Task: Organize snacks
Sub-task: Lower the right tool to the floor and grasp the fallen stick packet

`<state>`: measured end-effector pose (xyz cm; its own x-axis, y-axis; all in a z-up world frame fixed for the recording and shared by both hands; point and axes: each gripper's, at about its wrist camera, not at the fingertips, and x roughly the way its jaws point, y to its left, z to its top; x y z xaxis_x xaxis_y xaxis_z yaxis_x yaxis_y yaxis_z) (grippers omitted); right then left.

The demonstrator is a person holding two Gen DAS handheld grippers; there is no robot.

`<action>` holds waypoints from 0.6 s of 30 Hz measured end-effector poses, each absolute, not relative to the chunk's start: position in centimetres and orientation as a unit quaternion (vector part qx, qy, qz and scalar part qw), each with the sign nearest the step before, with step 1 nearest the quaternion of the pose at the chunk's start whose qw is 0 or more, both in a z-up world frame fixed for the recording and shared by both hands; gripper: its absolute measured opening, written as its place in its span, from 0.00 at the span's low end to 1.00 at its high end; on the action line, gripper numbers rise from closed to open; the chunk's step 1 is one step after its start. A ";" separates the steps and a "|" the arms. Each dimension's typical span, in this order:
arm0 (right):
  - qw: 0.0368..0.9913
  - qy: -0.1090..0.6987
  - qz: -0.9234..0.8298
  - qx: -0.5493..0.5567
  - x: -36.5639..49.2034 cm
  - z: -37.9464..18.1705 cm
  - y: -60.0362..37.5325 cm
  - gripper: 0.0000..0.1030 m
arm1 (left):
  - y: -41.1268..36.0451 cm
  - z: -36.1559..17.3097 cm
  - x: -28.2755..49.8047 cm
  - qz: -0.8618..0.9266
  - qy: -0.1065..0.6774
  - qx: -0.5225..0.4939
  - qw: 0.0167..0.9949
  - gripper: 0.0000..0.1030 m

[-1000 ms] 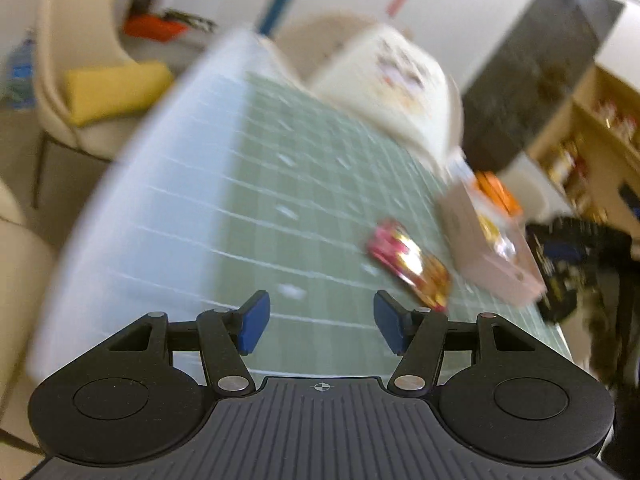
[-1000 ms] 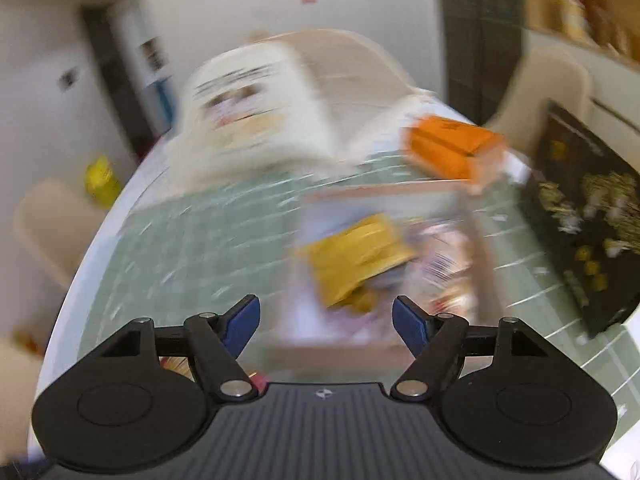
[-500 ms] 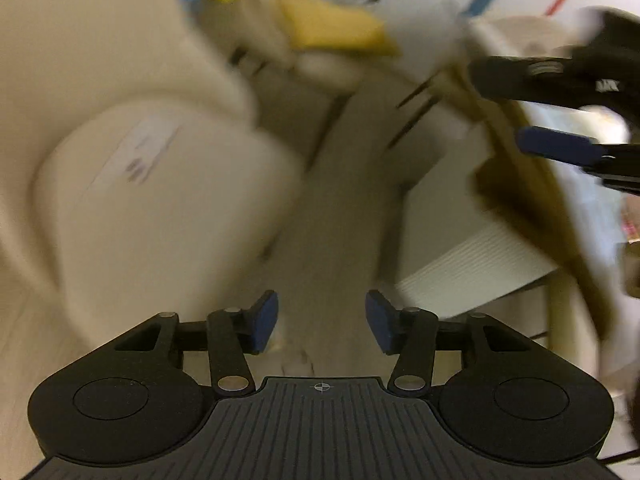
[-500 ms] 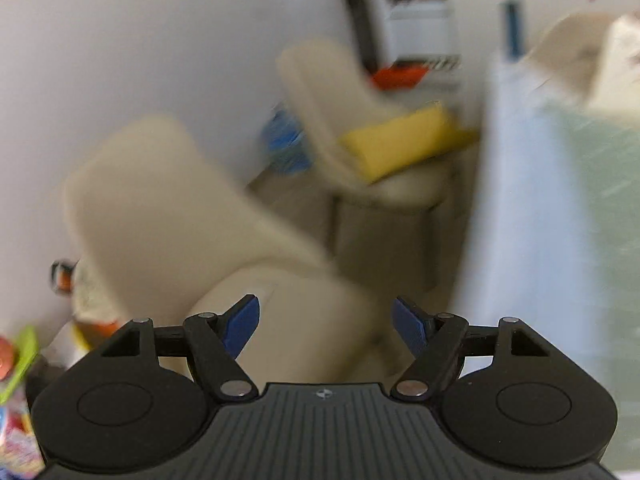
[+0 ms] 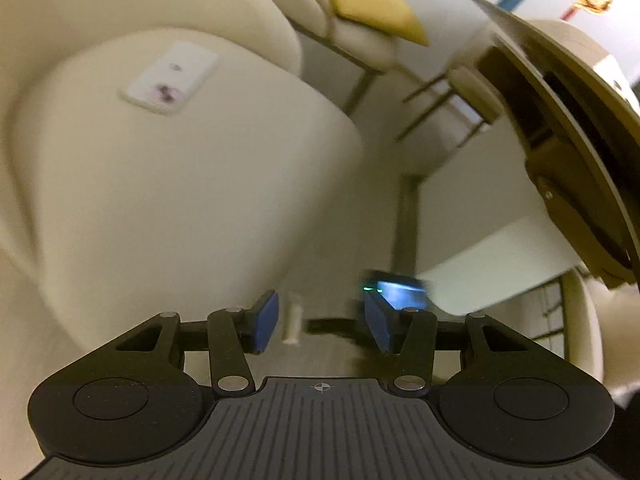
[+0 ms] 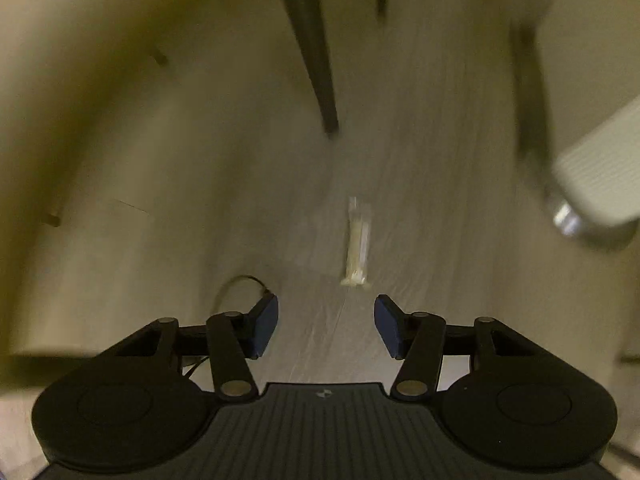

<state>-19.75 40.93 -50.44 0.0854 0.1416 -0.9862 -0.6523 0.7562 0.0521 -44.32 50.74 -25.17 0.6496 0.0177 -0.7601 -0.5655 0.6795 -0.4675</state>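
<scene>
Right claw [image 6: 326,326]: gaping, empty, aimed at floor packet [image 6: 357,246], likely fallen.
Left claw [image 5: 320,326]: gaping, empty, idle.

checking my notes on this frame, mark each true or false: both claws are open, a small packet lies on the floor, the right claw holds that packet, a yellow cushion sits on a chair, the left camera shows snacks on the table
1. Both claws are open: true. The left claw and right claw hold nothing.
2. A small pale packet lies on the floor: true.
3. The right claw holds that packet: false. The packet lies ahead of it, untouched.
4. A yellow cushion sits on a chair: true.
5. The left camera shows snacks on the table: false. It shows chairs and floor.
</scene>
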 end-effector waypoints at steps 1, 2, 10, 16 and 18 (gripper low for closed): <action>0.704 0.623 0.270 -0.207 -18.6 -54.1 41.2 0.52 | 50.3 -26.4 -44.1 0.169 0.383 -0.360 0.834 0.52; 0.702 0.629 0.257 -0.211 -17.3 -58.3 41.5 0.51 | 50.0 -27.7 -44.1 0.164 0.385 -0.363 0.833 0.52; 0.718 0.621 0.222 -0.225 -14.2 -72.8 42.3 0.39 | 49.5 -33.6 -44.8 0.165 0.390 -0.386 0.819 0.51; 0.698 0.634 0.220 -0.251 -14.9 -75.5 43.5 0.28 | 49.6 -32.7 -45.6 0.183 0.415 -0.388 0.802 0.47; 0.695 0.634 0.216 -0.260 -15.3 -74.6 43.6 0.28 | 50.0 -31.2 -45.9 0.185 0.412 -0.390 0.802 0.46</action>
